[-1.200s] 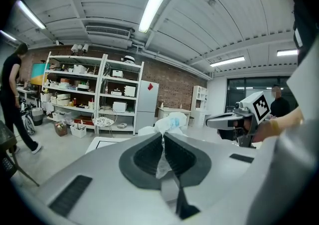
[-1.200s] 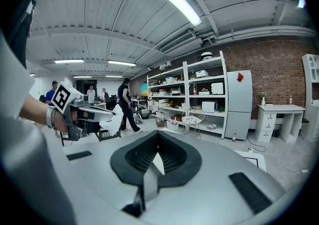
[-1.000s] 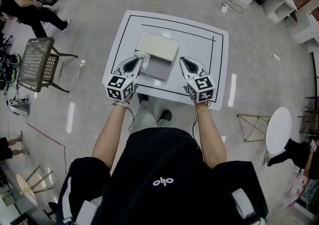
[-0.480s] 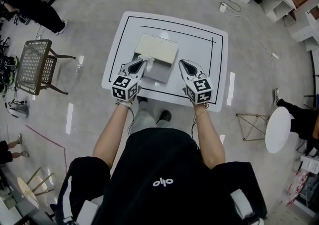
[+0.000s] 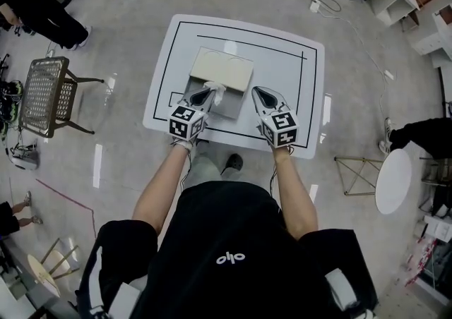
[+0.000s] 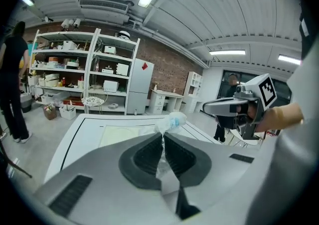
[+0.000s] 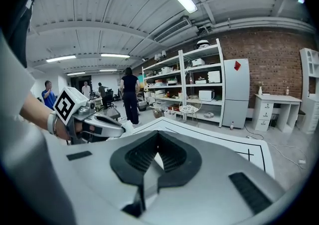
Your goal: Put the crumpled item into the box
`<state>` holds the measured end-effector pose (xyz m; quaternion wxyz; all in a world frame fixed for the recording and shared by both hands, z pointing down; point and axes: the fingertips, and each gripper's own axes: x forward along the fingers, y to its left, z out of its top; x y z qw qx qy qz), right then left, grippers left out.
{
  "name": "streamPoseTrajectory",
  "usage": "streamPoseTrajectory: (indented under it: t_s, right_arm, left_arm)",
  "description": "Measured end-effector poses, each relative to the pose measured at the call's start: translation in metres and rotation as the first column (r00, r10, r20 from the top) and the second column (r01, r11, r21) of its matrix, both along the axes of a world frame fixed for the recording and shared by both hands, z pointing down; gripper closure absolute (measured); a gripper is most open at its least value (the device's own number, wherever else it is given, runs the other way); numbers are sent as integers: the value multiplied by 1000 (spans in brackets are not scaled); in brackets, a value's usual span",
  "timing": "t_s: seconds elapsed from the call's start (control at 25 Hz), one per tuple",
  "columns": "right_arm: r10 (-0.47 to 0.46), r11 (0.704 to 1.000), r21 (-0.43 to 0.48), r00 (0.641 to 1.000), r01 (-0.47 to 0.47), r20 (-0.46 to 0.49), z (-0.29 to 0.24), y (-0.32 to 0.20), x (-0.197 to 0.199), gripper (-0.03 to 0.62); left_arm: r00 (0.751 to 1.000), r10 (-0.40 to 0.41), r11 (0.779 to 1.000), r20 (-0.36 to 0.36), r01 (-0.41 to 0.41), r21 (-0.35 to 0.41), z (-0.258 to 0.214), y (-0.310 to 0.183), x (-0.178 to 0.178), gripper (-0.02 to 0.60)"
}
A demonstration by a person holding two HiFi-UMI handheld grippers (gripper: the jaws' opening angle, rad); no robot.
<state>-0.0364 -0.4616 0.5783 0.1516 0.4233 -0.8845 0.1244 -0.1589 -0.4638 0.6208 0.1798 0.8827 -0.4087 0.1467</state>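
Observation:
In the head view an open box lies on the white table (image 5: 300,92): a cream lid panel (image 5: 221,68) folded back and a grey base (image 5: 227,101) in front of it. My left gripper (image 5: 206,91) hangs over the base's left edge, shut on a crumpled whitish plastic item (image 5: 217,90). The left gripper view shows that item (image 6: 170,120) sticking out past the shut left gripper (image 6: 163,137), with the cream lid panel (image 6: 119,134) beyond. My right gripper (image 5: 256,90) hovers just right of the box. In its own view the right gripper (image 7: 157,137) is shut on nothing.
A wicker chair (image 5: 44,92) stands left of the table. A round white stool (image 5: 393,182) and a folding stand (image 5: 359,172) stand to the right. People are at the far left (image 5: 39,14) and right edge (image 5: 422,133). Shelves (image 7: 197,87) line the brick wall.
My left gripper has carried the crumpled item to the right, from the box's left side to over its grey base. The right gripper has shifted only slightly.

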Motion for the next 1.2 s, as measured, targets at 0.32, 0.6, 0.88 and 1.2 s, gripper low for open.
streamPoseTrajectory:
  t_s: [0.32,0.6,0.88,1.2]
  right_arm:
    - [12,998,-53,1000,-13,-14,29,-13,-2,590]
    - [32,996,-87,999,-34,-24,43,-20,6,591]
    - [53,991,-120,998,-57,-39,56,-19,13,591]
    - [59,988,-137,997,-65,-46,61,-15,14,590]
  left_arm:
    - [996,64,991,63,-56,-124,59,-11,13,569]
    - [980,120,970,157,-82,-228,106,-16,25,569]
    - [947,173,951,272,-89,-295,144,-17,27,568]
    - [909,227,933,351,-100,-345,154,-19,35,568]
